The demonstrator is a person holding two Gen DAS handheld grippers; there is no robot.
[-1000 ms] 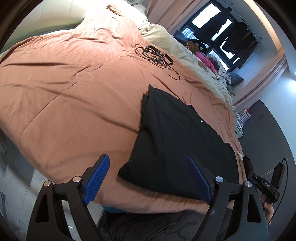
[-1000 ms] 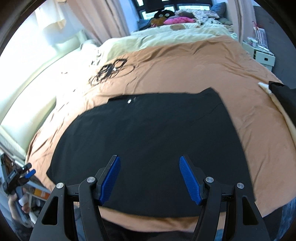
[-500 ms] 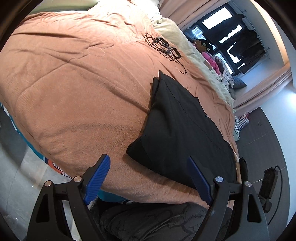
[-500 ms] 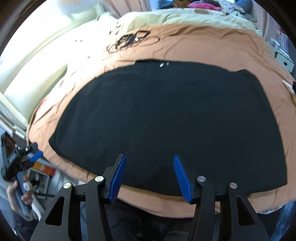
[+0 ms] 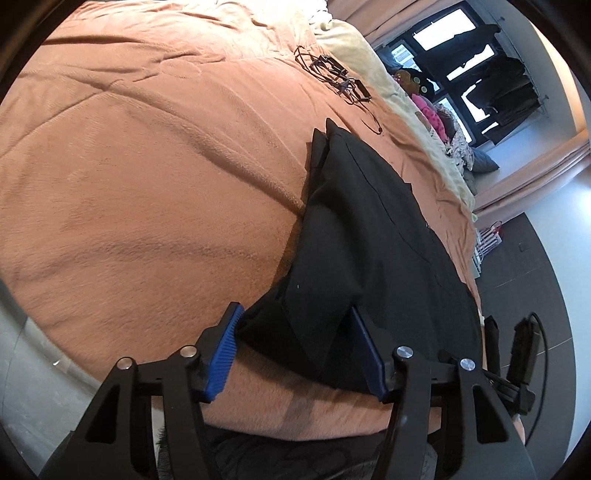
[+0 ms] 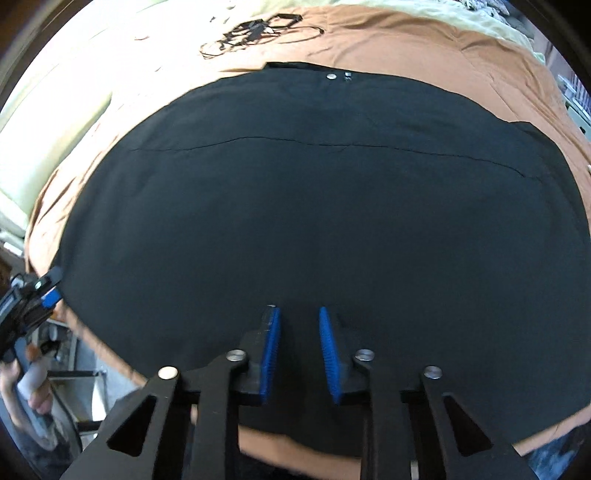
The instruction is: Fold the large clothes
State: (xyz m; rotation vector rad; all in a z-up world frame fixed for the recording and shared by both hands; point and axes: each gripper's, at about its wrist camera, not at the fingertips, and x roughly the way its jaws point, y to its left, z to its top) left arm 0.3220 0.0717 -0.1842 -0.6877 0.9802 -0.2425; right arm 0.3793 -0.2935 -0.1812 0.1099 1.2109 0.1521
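Observation:
A large black garment (image 5: 369,240) (image 6: 314,203) lies spread flat on the brown bed cover (image 5: 147,166), with a metal snap at its far edge. My left gripper (image 5: 294,308) straddles the garment's near left corner. Its jaws are closing, and the corner bunches up between the blue pads (image 5: 221,354), which still stand wide apart. My right gripper (image 6: 297,308) points steeply down onto the near hem. Its jaws are closing too, with black cloth in the narrow gap between them. Each gripper appears at the edge of the other view: the left gripper (image 6: 33,295) and the right gripper (image 5: 517,343).
A tangle of black cables (image 5: 332,74) (image 6: 255,31) lies on the cover beyond the garment. A cream blanket (image 5: 354,48) covers the far side of the bed. The bed's near edge drops to the floor (image 5: 22,369). A hand (image 6: 33,391) holds the left gripper.
Both grippers have come down to the garment's near edge. The left jaws have narrowed around the corner. The right jaws have narrowed to a small gap over the hem.

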